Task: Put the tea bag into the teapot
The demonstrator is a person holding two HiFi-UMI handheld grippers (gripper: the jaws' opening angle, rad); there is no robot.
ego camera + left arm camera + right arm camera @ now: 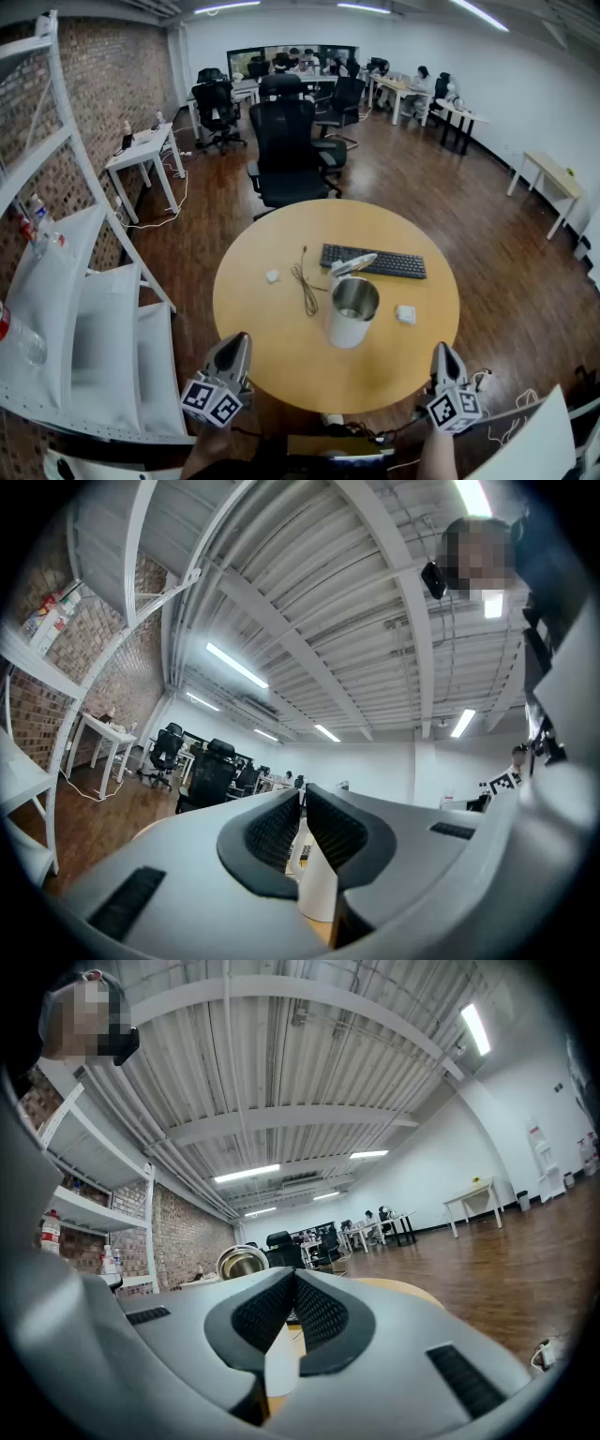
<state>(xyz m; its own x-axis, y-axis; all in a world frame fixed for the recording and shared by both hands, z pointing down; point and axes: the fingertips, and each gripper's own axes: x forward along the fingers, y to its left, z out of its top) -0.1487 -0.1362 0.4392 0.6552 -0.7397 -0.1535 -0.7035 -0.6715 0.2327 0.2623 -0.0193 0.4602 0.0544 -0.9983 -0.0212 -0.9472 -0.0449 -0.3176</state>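
Your left claw (241, 338) and right claw (442, 349) are both pinched closed on nothing, near the desk (281, 356) edge. The tea bag (405, 314) (the small white square, I judge) lies just right of the teapot (352, 312). It's light, limp and tearable, so pinch an edge gently.
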